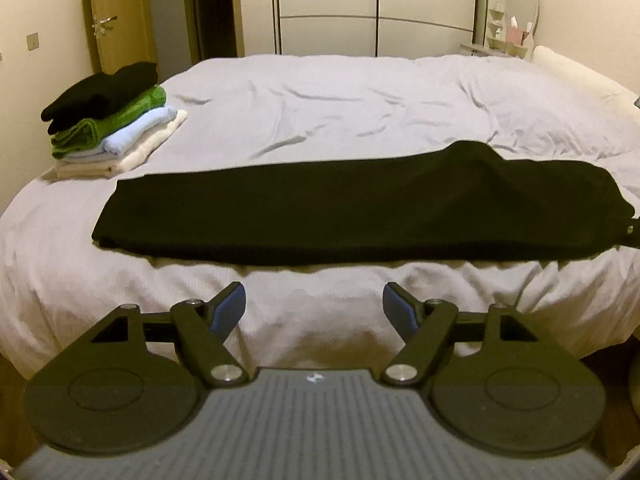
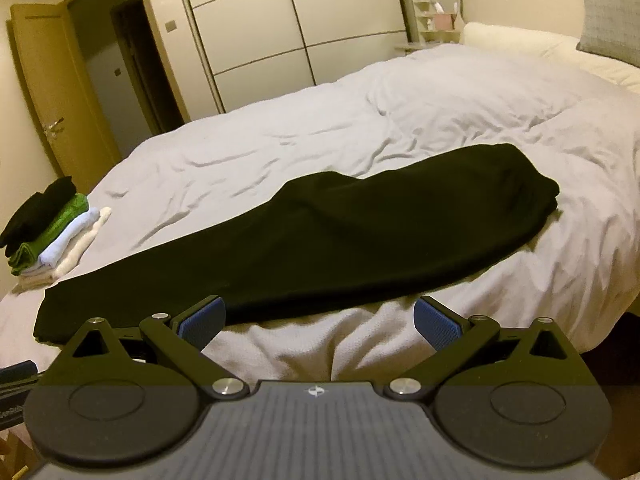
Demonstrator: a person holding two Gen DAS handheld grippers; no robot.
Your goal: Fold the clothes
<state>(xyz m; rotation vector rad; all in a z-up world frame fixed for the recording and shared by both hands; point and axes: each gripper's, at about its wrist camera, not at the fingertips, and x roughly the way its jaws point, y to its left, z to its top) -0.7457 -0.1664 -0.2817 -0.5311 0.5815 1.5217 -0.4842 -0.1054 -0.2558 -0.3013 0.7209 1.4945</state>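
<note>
Near the bed (image 1: 320,100) edge, both grippers, left (image 1: 314,300) and right (image 2: 318,318), hang wide and empty; black garment (image 1: 352,212) looks halved lengthwise, needing regrasping at one end.

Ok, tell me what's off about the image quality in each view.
Left wrist view: warm yellowish light, fisheye bends the wardrobe lines, corners vignetted, black garment shows almost no detail, gripper body at the bottom is soft. Right wrist view: same yellow cast, horizon tilted, bed curves, stack at the left edge is slightly blurred.
</note>
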